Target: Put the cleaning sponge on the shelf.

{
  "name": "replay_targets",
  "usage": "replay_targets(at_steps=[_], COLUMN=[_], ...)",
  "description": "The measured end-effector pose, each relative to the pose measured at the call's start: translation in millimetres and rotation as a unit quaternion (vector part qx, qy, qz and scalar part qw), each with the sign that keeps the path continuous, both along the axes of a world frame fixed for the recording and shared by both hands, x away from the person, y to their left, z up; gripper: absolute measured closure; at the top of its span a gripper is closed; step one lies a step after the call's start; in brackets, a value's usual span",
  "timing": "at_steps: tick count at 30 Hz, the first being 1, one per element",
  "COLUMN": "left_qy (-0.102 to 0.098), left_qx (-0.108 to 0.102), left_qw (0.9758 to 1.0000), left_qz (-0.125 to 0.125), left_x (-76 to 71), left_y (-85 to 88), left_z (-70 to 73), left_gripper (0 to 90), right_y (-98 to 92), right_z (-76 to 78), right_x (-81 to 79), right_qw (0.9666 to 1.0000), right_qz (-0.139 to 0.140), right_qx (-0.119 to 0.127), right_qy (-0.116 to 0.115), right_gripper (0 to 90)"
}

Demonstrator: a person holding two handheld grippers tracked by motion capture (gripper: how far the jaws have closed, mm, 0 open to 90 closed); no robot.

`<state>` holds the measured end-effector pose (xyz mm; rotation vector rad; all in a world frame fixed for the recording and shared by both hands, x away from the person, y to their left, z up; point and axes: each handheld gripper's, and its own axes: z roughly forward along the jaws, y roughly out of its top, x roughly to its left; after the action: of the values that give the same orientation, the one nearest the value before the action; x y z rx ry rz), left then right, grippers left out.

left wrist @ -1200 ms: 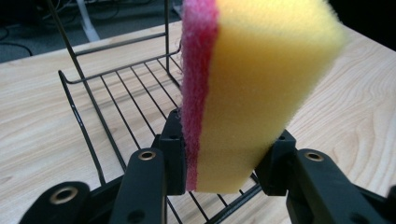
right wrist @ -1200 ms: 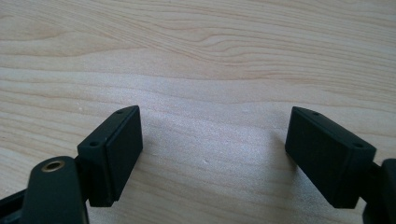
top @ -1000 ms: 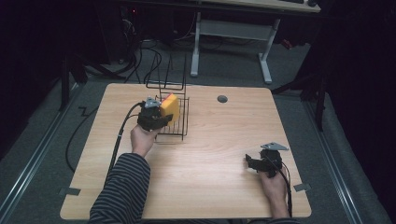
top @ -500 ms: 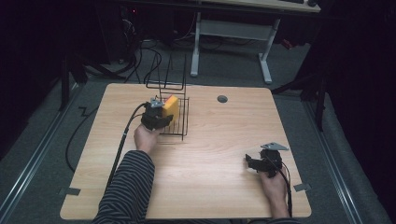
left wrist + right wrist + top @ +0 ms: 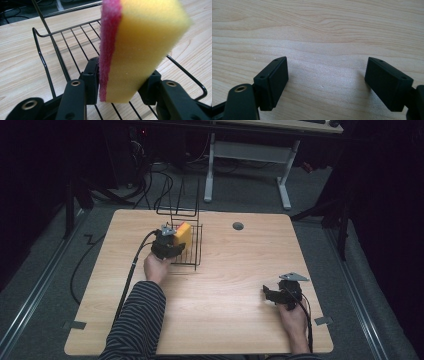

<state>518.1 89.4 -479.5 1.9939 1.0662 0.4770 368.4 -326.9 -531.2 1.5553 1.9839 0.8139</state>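
high view: while the person's striped sleeve (image 5: pixel 136 320) is reaching in from the bottom edge, the left gripper (image 5: pixel 170 243) is holding a yellow sponge (image 5: pixel 182 234) over the black wire rack (image 5: pixel 186 251), which is standing on the wooden table (image 5: pixel 225 320).
high view, rack: the sponge is sitting at the rack's left side, above its floor wires; nothing else is lying inside the rack.
high view, right side: the right gripper (image 5: pixel 272 295) is resting low near the table's right front corner, well apart from the rack, with nothing between its jaws.
left gripper view, tool: the two black jaws are pressing on the sponge (image 5: pixel 140 50) from both sides, and they have just been easing open a little with the sponge between them.
left gripper view, sponge: it is standing upright, its pink scouring layer facing left and its yellow foam facing right.
left gripper view, container: the rack's wires (image 5: pixel 62 50) are running beneath and behind the sponge; whether the sponge is touching them i cannot tell.
right gripper view, tool: the jaws are standing wide apart over bare wood (image 5: pixel 324 32), gripping nothing.
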Motion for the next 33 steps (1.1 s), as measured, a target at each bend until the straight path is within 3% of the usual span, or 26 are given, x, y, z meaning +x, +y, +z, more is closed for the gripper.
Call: replay_targets(at_steps=[9,19,24,33], left_qy=[0.019,0.014,0.014,0.018], left_qx=[-0.011,-0.023,-0.014,-0.038], left_qw=[0.9997,0.9994,0.9997,0.9991], left_qz=[0.006,0.020,0.017,0.009], left_x=[1.5,0.1,-2.9,-15.8], left_y=[1.0,1.4,1.8,16.0], left_z=[-1.8,2.6,4.0,8.8], left_gripper=[40.8,24.3,15.2,6.6], right_y=[-0.1,0.0,-0.1,0.1], right_z=[0.0,0.0,0.0,0.0], right_x=[0.1,0.0,0.0,0.0], right_qw=[1.0000,1.0000,1.0000,1.0000], right_qz=[0.000,0.000,0.000,0.000], right_qx=[-0.001,0.000,0.000,0.001], right_qy=[0.000,0.000,0.000,0.000], right_gripper=[19.1,19.0,19.1,19.1])
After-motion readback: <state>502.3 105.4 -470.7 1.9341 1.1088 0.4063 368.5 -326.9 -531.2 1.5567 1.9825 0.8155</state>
